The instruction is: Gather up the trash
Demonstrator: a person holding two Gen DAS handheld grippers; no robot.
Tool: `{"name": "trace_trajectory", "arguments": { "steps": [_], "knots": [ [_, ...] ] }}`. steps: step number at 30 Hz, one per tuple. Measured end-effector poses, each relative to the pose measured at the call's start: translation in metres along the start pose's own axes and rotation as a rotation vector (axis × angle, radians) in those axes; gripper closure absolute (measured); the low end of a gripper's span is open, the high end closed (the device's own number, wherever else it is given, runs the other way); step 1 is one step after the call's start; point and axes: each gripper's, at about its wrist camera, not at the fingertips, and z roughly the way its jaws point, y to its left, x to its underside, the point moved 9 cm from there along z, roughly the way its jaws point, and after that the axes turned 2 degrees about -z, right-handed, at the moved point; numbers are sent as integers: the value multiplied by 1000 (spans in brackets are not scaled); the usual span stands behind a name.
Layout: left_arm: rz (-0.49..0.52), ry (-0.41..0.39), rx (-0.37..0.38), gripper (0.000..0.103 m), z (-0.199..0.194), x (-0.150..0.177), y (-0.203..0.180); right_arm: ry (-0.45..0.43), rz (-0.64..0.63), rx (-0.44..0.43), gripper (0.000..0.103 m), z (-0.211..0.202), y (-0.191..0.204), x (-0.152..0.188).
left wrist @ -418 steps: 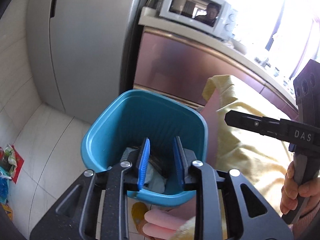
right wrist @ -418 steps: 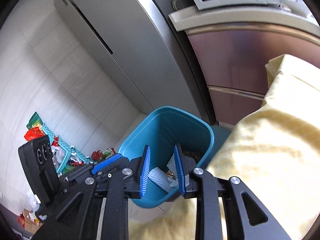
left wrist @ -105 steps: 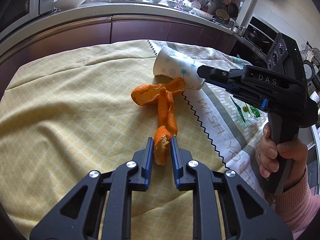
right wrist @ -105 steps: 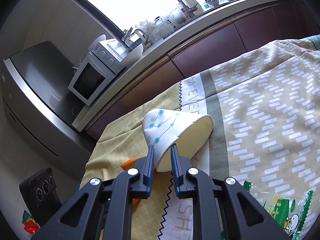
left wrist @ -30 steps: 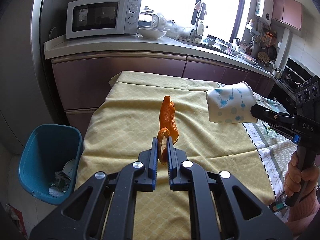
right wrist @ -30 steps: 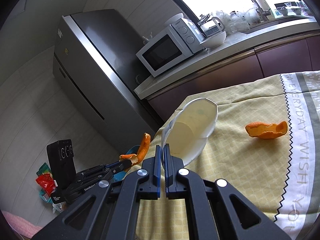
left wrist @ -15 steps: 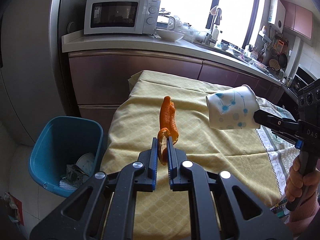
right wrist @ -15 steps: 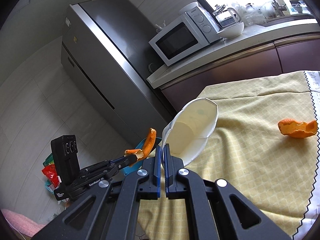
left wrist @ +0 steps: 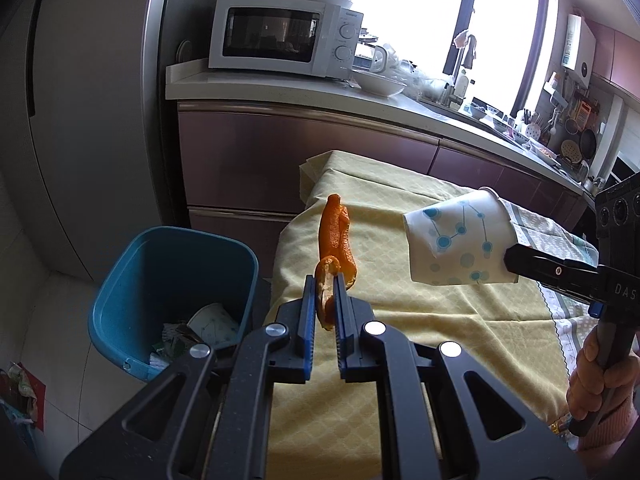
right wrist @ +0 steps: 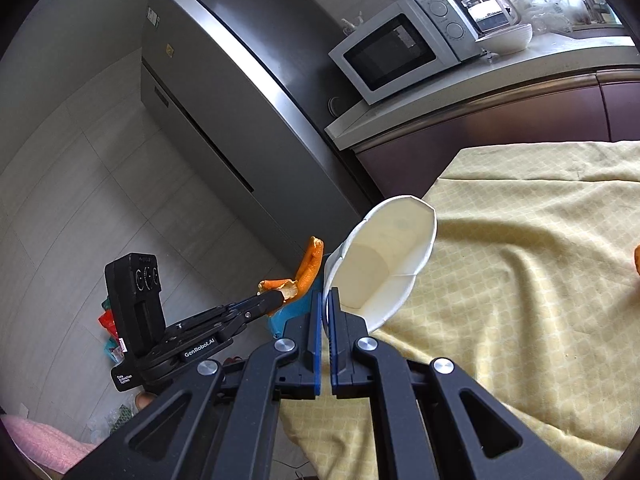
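Note:
My left gripper (left wrist: pixel 323 285) is shut on a long strip of orange peel (left wrist: pixel 335 236) and holds it in the air above the left end of the table. The peel also shows in the right wrist view (right wrist: pixel 305 270). My right gripper (right wrist: pixel 325 300) is shut on the wall of a white paper cup (right wrist: pixel 386 264) with blue dots, which also shows in the left wrist view (left wrist: pixel 456 242). The blue trash bin (left wrist: pixel 132 276) stands on the floor at the table's left end, below and left of the peel, with paper trash inside.
The table wears a yellow cloth (left wrist: pixel 432 332). Another piece of orange peel (right wrist: pixel 636 260) lies on it at the far right. Purple cabinets (left wrist: pixel 248 160), a microwave (left wrist: pixel 280 36) and a grey fridge (right wrist: pixel 240 128) stand behind the bin.
Both grippers have moved left toward the table's end, carrying the peel and the cup. The bin is now nearer and larger in the left wrist view.

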Motion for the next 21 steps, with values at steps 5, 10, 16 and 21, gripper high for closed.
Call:
{"name": "trace_trajectory", "arguments": {
  "steps": [5,10,16,21],
  "knots": [
    [-14,-9,-25,94,-4,-1,11,18,-10,-23,101,15,8,-2],
    [-32,-17,-47,94,-7,-2,25,36,-23,-39,101,27,14,-3],
    [-58,-23,-77,94,-11,-2,45,63,-35,-59,101,40,20,-3],
    [-79,-20,-98,94,-12,1,60,90,-45,-71,101,53,26,-1]
  ]
}}
